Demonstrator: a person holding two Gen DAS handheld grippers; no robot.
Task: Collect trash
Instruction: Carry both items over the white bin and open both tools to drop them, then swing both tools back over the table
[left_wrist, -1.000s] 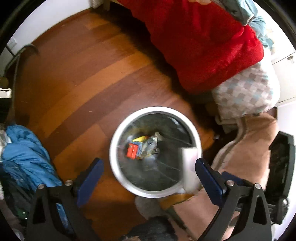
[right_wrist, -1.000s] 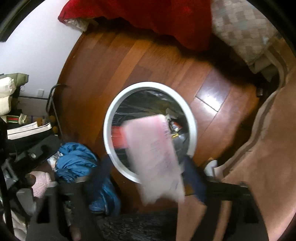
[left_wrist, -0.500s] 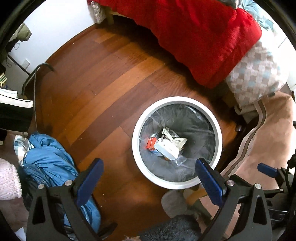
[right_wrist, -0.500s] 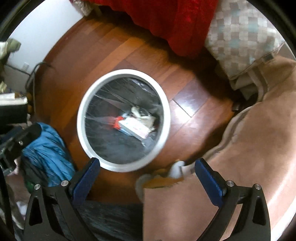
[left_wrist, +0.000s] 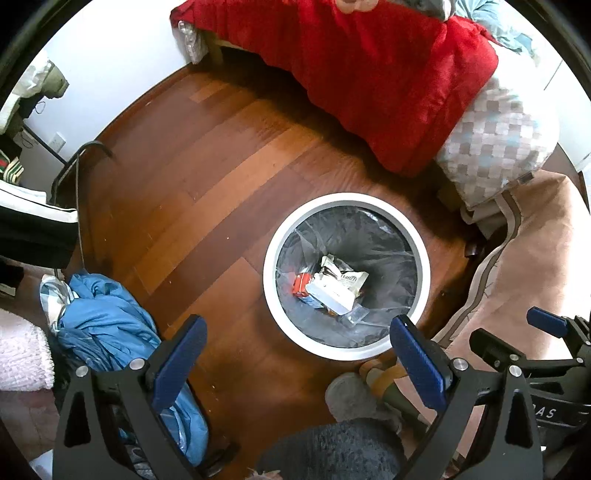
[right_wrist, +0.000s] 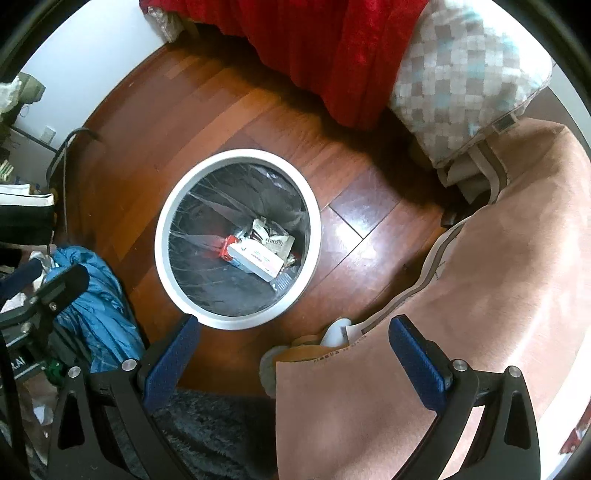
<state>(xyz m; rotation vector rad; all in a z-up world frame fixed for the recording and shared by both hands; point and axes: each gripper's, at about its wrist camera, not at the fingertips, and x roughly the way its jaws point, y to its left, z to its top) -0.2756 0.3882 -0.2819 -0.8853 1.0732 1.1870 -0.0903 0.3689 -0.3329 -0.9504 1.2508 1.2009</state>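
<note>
Both tools are empty and high above the floor, looking down. The left tool (left_wrist: 293, 347) has its blue pads wide apart with nothing between them. The right tool (right_wrist: 293, 345) has just been opening and now stands as wide as it goes, also with nothing between its pads.

The trash is already in the bin (left_wrist: 271, 280). A white box (right_wrist: 255, 260) lies at the bottom on the dark liner, with a red packet (right_wrist: 226, 247) at its 9 o'clock end and a crumpled wrapper (right_wrist: 271, 234) at about 1 o'clock from it. In the right view the box's long side runs from about 10 o'clock to 4 o'clock.

From the right tool, the bin sits at about 11 o'clock. From the left tool, it sits at about 1 o'clock. So the bin lies between the two tools, and both are about as near to it.

I think this drop is done. The next job is to find more trash. No loose trash shows clearly on the wood floor (left_wrist: 192, 206). The blue cloth pile (left_wrist: 107, 325) is at 9 o'clock of the left tool, so that tool is nearer if something hides there. The pink blanket (right_wrist: 480, 295) is at 2 o'clock of the right tool.
</note>
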